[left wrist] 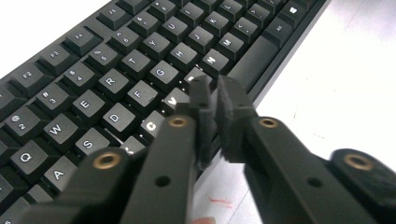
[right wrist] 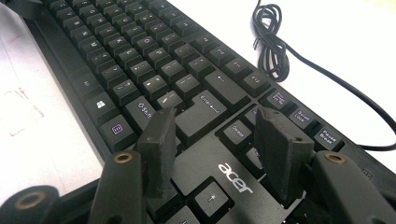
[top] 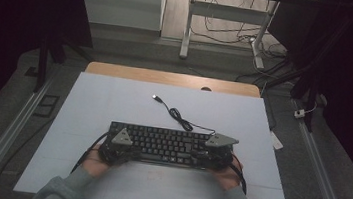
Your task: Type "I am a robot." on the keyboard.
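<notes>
The left gripper (left wrist: 212,93) has its two black jaws drawn together with a thin slit between them and nothing held there. Its tips sit over the near edge of a black keyboard (left wrist: 140,70), just above the bottom letter row, beside the long space bar (left wrist: 254,58). In the high view this left gripper (top: 118,145) rests at the keyboard's left end, with its grey three-cornered plate on top and a hand wrapped around it from the near side.

The right gripper (right wrist: 212,135) has its jaws standing apart, with nothing between them. They hover over the keyboard's (right wrist: 154,60) right part, one jaw near the Shift key, the other near the Delete key, with the Enter key (right wrist: 205,112) just beyond the gap. In the high view the right gripper (top: 219,152) sits at the keyboard's right end.

The keyboard (top: 164,143) lies flat and square to the person, near the middle of the pale tabletop (top: 113,102). Its black cable (top: 177,116) runs from the far edge, loops in a small coil, and ends in a plug lying farther off on the tabletop. Both forearms, in grey sleeves (top: 61,192), come in from the near edge, one to each end of the keyboard.
</notes>
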Demonstrator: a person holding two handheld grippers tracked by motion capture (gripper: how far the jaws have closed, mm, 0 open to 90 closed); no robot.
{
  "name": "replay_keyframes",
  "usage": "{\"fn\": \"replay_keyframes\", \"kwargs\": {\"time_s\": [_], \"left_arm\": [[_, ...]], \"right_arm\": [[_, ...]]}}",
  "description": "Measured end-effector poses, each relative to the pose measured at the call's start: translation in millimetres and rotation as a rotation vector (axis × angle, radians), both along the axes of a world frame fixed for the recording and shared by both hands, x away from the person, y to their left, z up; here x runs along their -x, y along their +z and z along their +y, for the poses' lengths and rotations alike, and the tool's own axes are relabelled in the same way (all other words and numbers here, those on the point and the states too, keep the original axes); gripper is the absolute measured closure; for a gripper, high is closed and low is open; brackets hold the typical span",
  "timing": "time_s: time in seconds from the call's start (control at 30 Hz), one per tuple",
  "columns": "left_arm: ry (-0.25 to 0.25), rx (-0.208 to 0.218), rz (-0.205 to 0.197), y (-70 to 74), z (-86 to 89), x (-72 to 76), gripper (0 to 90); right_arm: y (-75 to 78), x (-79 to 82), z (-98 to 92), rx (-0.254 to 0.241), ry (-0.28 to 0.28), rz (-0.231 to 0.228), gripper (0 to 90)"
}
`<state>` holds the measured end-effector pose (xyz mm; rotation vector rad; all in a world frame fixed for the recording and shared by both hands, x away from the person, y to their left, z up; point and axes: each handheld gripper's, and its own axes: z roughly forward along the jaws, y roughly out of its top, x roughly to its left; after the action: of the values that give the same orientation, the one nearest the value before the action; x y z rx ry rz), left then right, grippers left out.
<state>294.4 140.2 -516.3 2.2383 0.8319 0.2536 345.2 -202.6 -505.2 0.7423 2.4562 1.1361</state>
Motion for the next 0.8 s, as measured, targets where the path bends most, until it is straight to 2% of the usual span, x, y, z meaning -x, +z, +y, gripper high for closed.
{"fn": "replay_keyframes", "kwargs": {"time_s": [0.3,0.6,0.67,0.8], "left_arm": [[0.006,-0.018,0.007,-4.5,-3.1,-1.1,88.1],[0.008,-0.016,0.007,-5.4,-3.0,-1.6,88.0],[0.016,-0.027,0.014,-7.1,-4.4,-2.1,88.1],[0.019,-0.019,0.013,-7.0,-4.6,-2.6,88.1]], "right_arm": [[-0.5,-0.2,0.6,0.000,0.005,-0.002,48.8],[-0.7,0.0,0.7,0.001,0.003,-0.001,48.7],[-0.6,-0.2,0.6,0.000,0.004,-0.003,48.7],[-0.6,-0.1,0.8,0.001,0.004,-0.003,48.7]]}}
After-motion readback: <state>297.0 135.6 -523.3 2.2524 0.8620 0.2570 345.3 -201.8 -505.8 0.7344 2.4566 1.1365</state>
